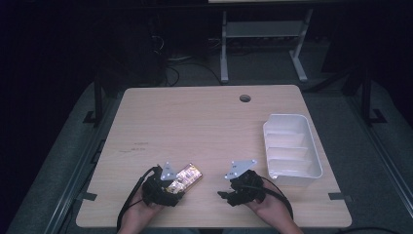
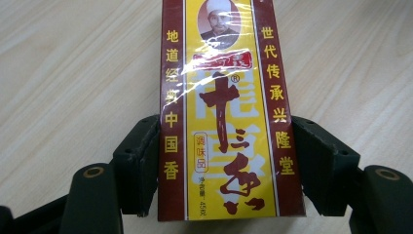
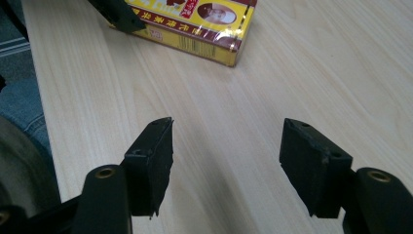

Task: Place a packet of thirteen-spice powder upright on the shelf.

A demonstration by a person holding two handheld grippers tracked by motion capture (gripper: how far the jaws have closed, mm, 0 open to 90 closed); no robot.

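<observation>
A yellow and dark red seasoning box (image 1: 187,176) with Chinese print lies flat on the wooden table (image 1: 204,126) near its front edge. My left gripper (image 1: 174,186) is shut on it; in the left gripper view the two black jaws press the long sides of the box (image 2: 224,97) at its near end. My right gripper (image 1: 222,194) sits to the right of it, turned toward the box, and stands open (image 3: 226,146) over bare wood with nothing between its jaws. The box's far end (image 3: 195,22) lies ahead of it, apart from it.
A white plastic tray (image 1: 315,156) with several dividers stands at the right side of the table. A round cable hole (image 1: 245,98) is near the back edge. Beyond the table is a dark floor with a grey frame (image 1: 263,34).
</observation>
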